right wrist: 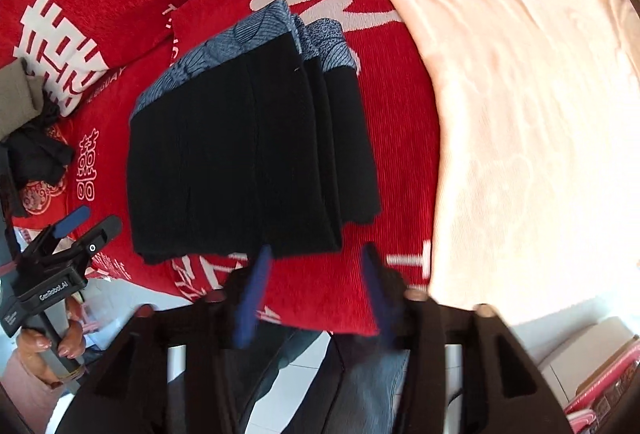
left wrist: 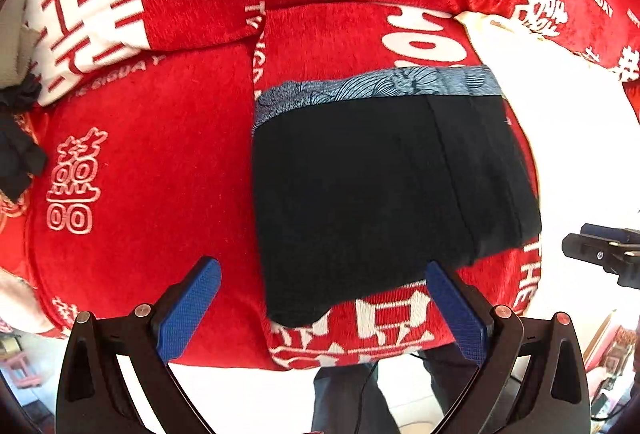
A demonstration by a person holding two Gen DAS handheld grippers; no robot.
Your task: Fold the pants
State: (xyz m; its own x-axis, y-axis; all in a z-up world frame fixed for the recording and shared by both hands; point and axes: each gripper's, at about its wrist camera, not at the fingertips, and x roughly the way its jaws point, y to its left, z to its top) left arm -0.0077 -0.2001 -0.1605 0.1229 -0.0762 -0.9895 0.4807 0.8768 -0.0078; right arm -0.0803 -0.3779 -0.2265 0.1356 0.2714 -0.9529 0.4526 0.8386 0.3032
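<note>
Black shorts (left wrist: 372, 189) with a blue patterned waistband (left wrist: 376, 85) lie folded in layers on a red printed cloth (left wrist: 160, 161); they also show in the right wrist view (right wrist: 240, 161). My left gripper (left wrist: 324, 278) is open and empty, just short of the shorts' near edge. Its body also shows at the left of the right wrist view (right wrist: 86, 220). My right gripper (right wrist: 316, 254) is open and empty, hovering at the shorts' near right corner, blurred. Its body shows at the right edge of the left wrist view (left wrist: 600, 250).
A pale peach garment (right wrist: 520, 121) lies spread to the right of the shorts. A small dark cloth (right wrist: 36, 153) and a grey item (right wrist: 18, 93) lie at the far left. The cloth's near edge (right wrist: 320, 326) drops to a tiled floor, with boxes (right wrist: 600, 374) at lower right.
</note>
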